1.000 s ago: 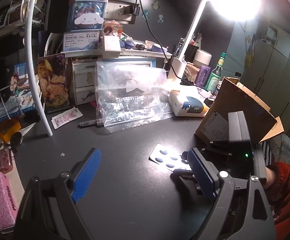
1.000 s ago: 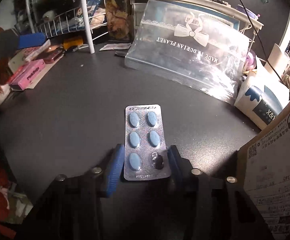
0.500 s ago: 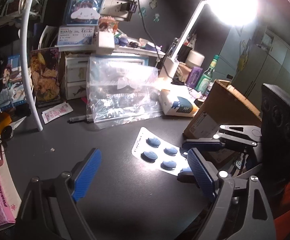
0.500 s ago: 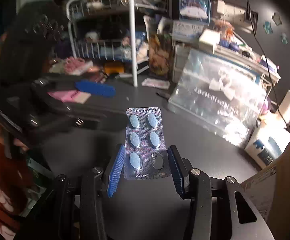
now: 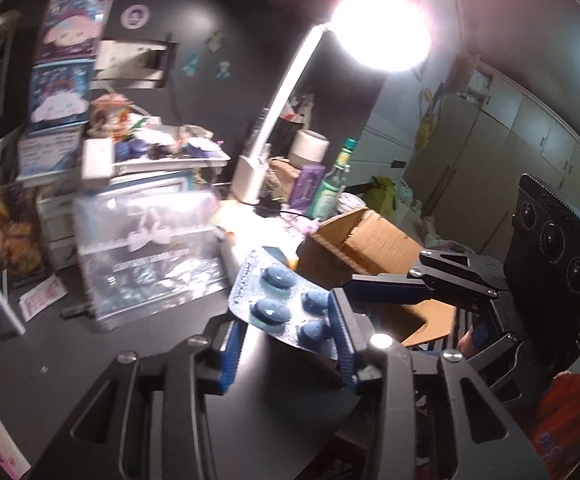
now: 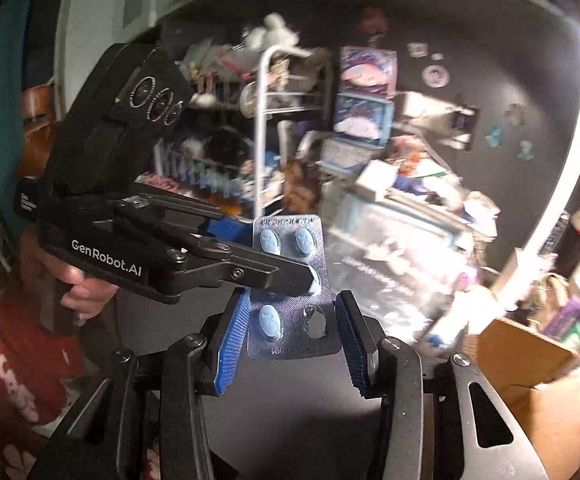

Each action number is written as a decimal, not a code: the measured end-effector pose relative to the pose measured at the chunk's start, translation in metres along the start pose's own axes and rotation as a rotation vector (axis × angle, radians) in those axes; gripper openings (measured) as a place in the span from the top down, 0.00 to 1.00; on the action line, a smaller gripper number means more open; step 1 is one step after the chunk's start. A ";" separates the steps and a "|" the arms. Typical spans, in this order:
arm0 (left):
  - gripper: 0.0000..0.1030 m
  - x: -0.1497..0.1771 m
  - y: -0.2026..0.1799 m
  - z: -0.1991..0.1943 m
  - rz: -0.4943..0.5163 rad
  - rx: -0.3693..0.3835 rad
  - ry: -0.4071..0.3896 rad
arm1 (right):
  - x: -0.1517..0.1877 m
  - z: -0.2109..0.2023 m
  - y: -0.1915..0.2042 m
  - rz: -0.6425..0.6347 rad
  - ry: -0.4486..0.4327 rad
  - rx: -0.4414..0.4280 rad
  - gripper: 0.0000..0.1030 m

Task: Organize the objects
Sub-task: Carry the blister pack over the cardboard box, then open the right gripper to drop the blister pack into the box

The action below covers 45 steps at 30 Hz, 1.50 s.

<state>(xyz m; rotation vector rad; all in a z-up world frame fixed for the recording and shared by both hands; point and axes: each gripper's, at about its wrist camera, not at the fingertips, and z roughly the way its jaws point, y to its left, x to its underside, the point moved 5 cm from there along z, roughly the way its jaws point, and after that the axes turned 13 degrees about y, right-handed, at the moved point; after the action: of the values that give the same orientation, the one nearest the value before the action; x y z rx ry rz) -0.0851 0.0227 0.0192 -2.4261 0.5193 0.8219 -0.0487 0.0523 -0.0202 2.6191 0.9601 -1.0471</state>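
Note:
A silver blister pack (image 6: 285, 332) with blue oval pills and one empty pocket hangs in the air above the dark table (image 5: 101, 332). My right gripper (image 6: 292, 340) is shut on the pack's near end, one blue pad on each long edge. My left gripper (image 5: 285, 340) comes in from the left of the right wrist view, and its jaws are closing across the middle of the same pack (image 5: 277, 304). Its blue pads sit against both edges. One of the right gripper's fingers (image 5: 390, 282) reaches in from the right of the left wrist view. A hand in a red sleeve holds each tool.
An open cardboard box (image 5: 370, 240) stands right of the pack. A clear plastic bag (image 5: 149, 256) leans against cluttered shelves behind. A lit white desk lamp (image 5: 290, 92), a green bottle (image 5: 330, 188) and a white wire rack (image 6: 261, 128) ring the table.
Both grippers rose off the table, the right one carrying the blister pack. The left gripper's jaws went from wide open to closed on the pack.

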 end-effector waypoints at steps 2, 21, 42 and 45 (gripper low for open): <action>0.69 -0.013 -0.015 0.010 0.020 0.005 0.015 | 0.005 -0.011 -0.016 0.021 -0.004 0.011 0.61; 0.78 -0.082 -0.095 0.124 0.124 0.035 0.205 | 0.072 -0.052 -0.151 0.223 0.031 0.035 0.61; 0.12 -0.073 -0.079 0.091 0.128 -0.111 0.113 | 0.078 -0.040 -0.175 0.253 0.116 0.085 0.37; 0.05 -0.065 -0.075 0.075 0.127 -0.137 0.082 | 0.075 -0.043 -0.171 0.250 0.113 0.094 0.32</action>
<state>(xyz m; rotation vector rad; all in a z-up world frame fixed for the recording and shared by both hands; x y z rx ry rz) -0.1288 0.1379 0.0359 -2.5826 0.6747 0.8377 -0.0893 0.2392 -0.0243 2.8089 0.5940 -0.9119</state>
